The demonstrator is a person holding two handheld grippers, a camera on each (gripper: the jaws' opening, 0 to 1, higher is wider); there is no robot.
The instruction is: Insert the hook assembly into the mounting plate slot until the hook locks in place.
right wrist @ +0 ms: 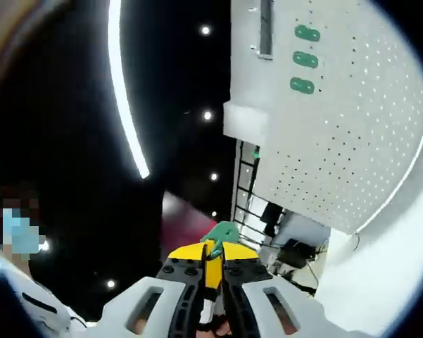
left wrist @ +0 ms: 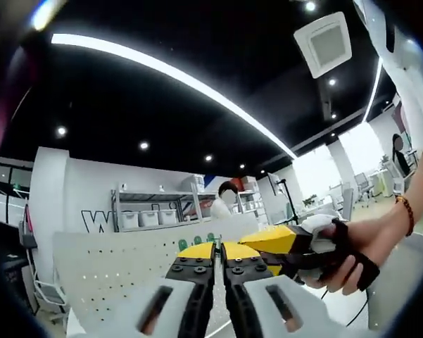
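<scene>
Gripping green hook (right wrist: 222,232) in right gripper (right wrist: 213,262), near white pegboard (right wrist: 352,120). Left gripper (left wrist: 219,265) jaws closed together, nothing between.

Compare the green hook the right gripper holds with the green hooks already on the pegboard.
The held hook is clamped between the right gripper's shut jaws, away from the pegboard. The three mounted hooks sit in a row on that board, ungripped. Both are green.

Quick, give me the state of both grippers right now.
Left gripper: jaws shut together, nothing seen between them.
Right gripper: shut on the green hook, whose end sticks out past the jaw tips.
</scene>
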